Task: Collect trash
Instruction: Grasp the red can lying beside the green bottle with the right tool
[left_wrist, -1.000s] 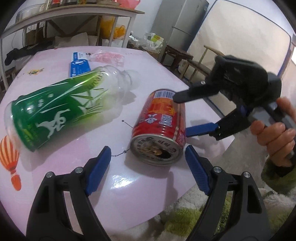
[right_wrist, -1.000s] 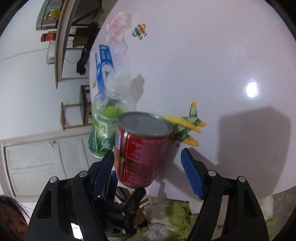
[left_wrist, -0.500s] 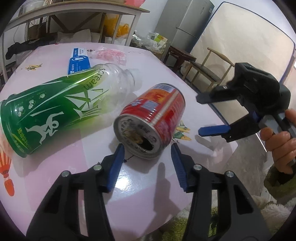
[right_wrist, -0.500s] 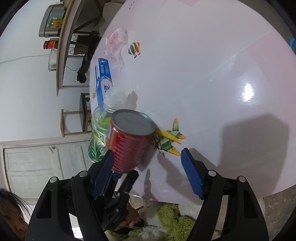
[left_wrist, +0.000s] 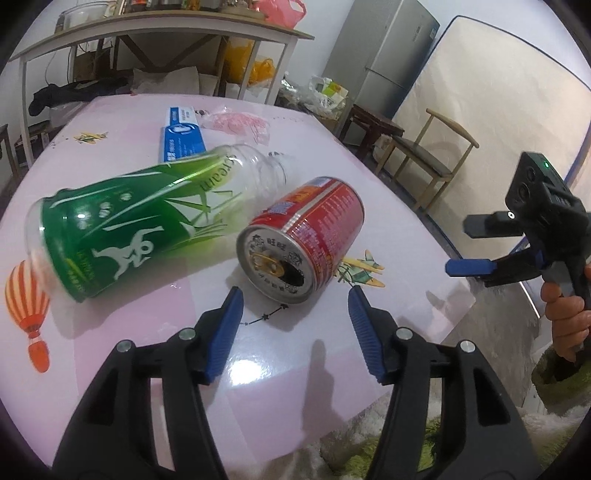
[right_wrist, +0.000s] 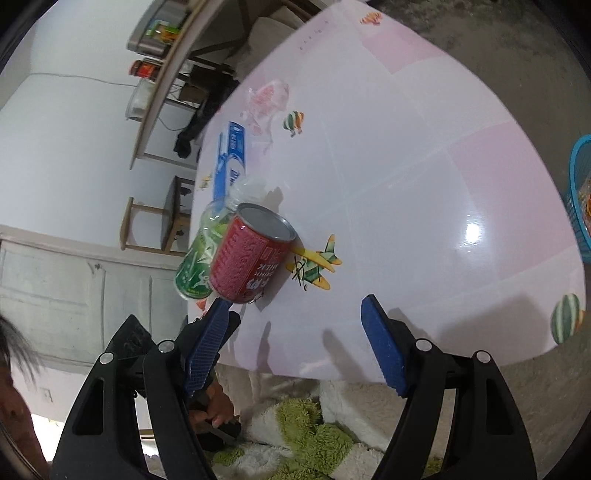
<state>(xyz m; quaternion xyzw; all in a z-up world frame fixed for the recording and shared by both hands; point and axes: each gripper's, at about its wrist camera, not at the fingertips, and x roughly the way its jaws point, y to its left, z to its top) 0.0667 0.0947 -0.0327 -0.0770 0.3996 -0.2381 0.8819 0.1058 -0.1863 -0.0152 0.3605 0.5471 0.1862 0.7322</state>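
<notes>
The table (left_wrist: 147, 332) is covered in pale pink and white squares, printed with an orange-and-white striped balloon (left_wrist: 27, 306) and a yellow-green plane (left_wrist: 364, 267). Just ahead of the blue-padded, black left hand-held gripper (left_wrist: 293, 301), a red can (left_wrist: 301, 238) with a silver end is seen beside a green bottle (left_wrist: 136, 229) patterned with white leaves.

Blue basket (right_wrist: 578, 199) cut off by frame edge; green bottle (right_wrist: 197, 264) half behind red can (right_wrist: 251, 258).
</notes>
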